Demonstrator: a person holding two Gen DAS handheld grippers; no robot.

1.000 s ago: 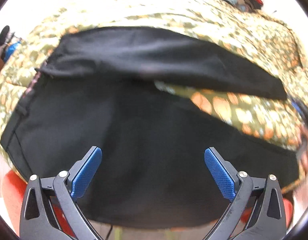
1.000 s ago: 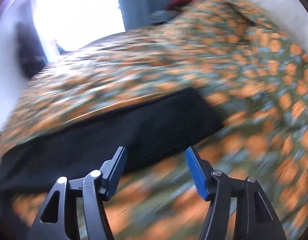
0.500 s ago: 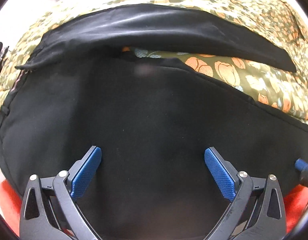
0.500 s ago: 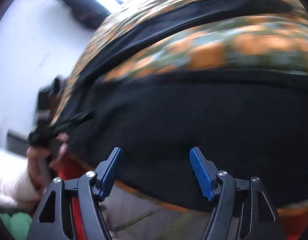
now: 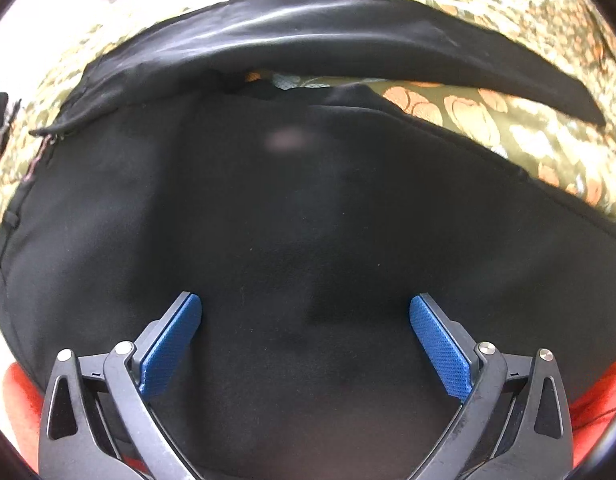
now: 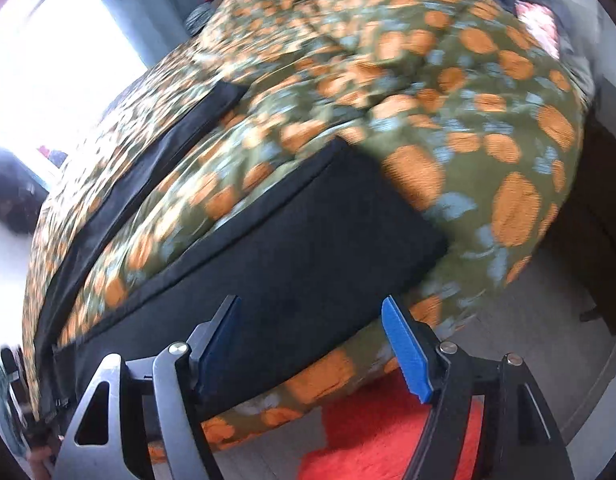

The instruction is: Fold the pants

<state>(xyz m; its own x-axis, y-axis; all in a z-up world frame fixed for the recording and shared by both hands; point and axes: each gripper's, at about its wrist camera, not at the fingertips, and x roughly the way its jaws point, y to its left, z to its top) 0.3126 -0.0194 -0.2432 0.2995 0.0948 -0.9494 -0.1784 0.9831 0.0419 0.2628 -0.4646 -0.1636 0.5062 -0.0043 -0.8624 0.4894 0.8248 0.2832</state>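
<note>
We find the black pants (image 5: pixel 291 216) spread flat on the bed (image 5: pixel 548 148), seat and waist under the left gripper (image 5: pixel 305 330), the two legs running apart across the flowered cover. Since a second ago the left gripper has sunk closer over the seat, the cloth now filling most of its view. The right gripper (image 6: pixel 310 344) has swung from the middle of the near leg to that leg's hem end (image 6: pixel 348 208) at the bed's edge, its picture smeared by the sweep. We judge that both hands are taking station for the first fold, leg over leg; no fold is made yet. Left jaws stand wide, nothing between them, pads clear of the cloth so far as we can tell. Right jaws are opening, moderately wide, empty, above the hem and the red rug (image 6: pixel 388 440)
</note>
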